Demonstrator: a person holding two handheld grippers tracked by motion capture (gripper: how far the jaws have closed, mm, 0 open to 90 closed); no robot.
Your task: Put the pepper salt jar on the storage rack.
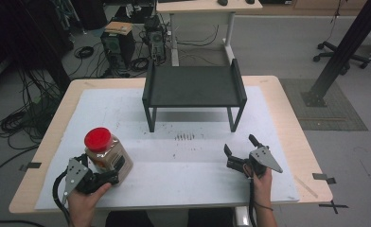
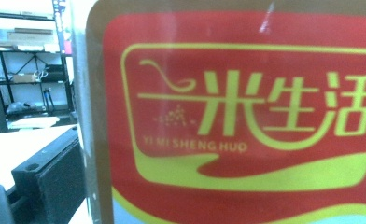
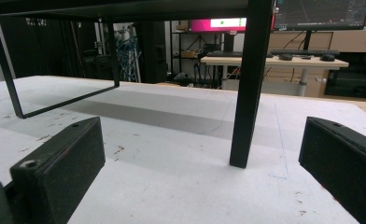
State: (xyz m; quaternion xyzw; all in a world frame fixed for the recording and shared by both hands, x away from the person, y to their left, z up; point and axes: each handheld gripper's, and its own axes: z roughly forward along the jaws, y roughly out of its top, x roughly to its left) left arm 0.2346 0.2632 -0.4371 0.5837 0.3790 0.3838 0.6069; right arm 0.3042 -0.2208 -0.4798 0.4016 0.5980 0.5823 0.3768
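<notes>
Currently left claw (image 1: 109, 176) grasps the red-lidded jar (image 1: 105, 151) at lower left of the surface (image 1: 198, 156), right claw (image 1: 240, 150) released and idle, black rack (image 1: 193, 85) unloaded, so placement looks pending.

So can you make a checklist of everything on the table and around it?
Surface: white mat on a wooden table, with small dark specks.
Job's things: jar with a red lid, upright at front left; its red label faces the left gripper view. Black stand at the back, nothing on it.
Clutter: nothing seen.
Grippers: left gripper at the jar's base, grip cannot be told; right gripper open, holding nothing, facing the stand's leg.
Cables: one trails from each gripper; tangled cables on the floor at left.
Surroundings: desk, computer towers, office chair.
</notes>
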